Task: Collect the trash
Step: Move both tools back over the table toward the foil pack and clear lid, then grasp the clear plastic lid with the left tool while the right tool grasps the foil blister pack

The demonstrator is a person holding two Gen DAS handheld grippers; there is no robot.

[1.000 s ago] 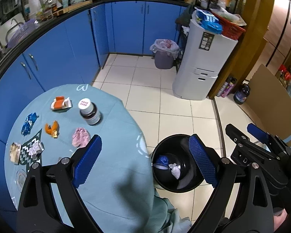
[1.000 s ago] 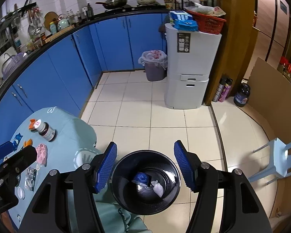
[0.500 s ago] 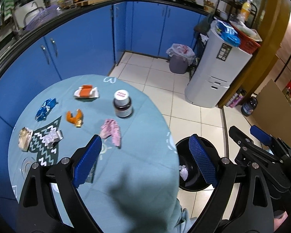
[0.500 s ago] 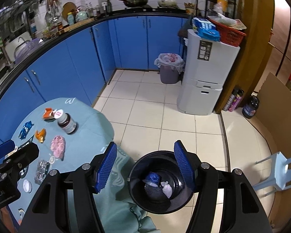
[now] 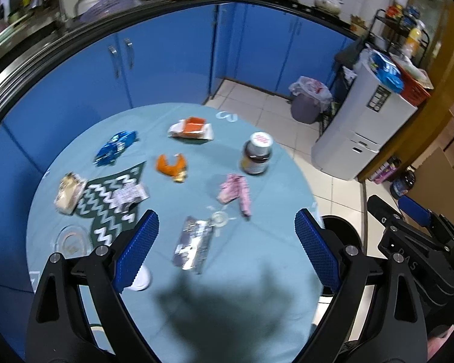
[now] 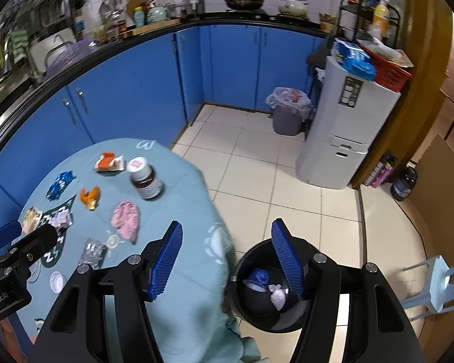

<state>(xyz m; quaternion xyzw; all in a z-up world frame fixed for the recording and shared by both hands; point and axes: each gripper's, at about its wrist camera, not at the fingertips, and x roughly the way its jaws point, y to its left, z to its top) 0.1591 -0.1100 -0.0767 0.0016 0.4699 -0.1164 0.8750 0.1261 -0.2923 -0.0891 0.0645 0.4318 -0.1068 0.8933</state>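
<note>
Black hand-held gripper (image 5: 225, 242), blue ribbed pads (image 5: 136, 251), silver screws

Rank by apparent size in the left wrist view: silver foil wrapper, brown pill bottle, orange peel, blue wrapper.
1. silver foil wrapper, though it lies nearest the camera.
2. brown pill bottle.
3. blue wrapper and orange peel look too similar to rank.

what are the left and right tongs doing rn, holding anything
Left tongs: open, empty, over the table.
Right tongs: open, empty, between table edge and black bin.
</note>
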